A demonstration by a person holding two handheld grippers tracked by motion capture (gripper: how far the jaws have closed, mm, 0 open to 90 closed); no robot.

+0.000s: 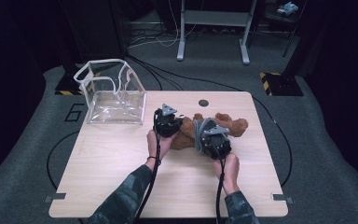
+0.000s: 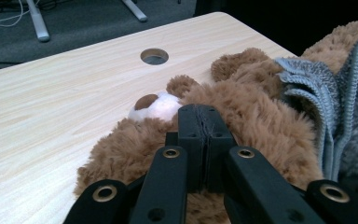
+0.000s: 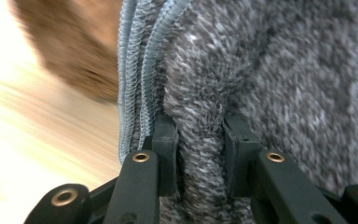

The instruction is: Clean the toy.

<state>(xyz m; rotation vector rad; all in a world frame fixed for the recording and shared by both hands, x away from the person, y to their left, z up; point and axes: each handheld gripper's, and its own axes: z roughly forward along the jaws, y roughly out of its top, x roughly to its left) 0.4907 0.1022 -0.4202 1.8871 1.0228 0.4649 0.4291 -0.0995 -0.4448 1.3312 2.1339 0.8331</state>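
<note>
The teddy bear [image 1: 223, 127] lies near the far edge of the surface [image 1: 121, 158]. The left tool [image 2: 200, 140] is clenched on its fur, and the right tool [image 3: 200, 154] pinches a fold of its grey knit garment [image 3: 261, 70]. That fold could stretch or slip free if pulled, since only thin fabric is caught.

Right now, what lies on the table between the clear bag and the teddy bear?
Only bare wood: in the high view, the table shows nothing between the clear bag and the teddy bear.
</note>
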